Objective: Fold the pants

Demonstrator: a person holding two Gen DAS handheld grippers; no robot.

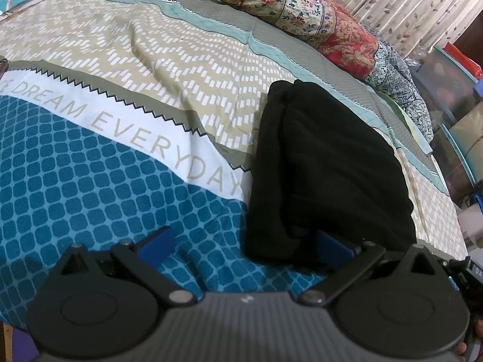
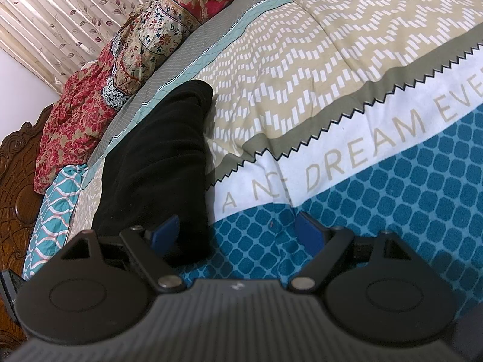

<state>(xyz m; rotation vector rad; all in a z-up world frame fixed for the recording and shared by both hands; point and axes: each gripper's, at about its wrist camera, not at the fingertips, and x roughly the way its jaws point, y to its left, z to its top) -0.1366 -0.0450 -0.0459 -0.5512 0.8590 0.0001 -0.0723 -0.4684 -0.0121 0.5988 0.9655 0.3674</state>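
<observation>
While unclamped, black pants (image 1: 326, 163) on bedspread (image 1: 120, 181)

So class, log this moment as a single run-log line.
pants: folded, on bedspread | left hand-held gripper: open, at pants' near end | right hand-held gripper: open, same end

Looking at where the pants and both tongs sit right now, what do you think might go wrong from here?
1. Both tongs are open, the left tongs and right tongs each straddling only one near edge of the black pants; closing may catch just the top layer, so the fold could slip apart.
2. The bedspread lies directly under the fingers, so a low pinch might grab it too.
</observation>
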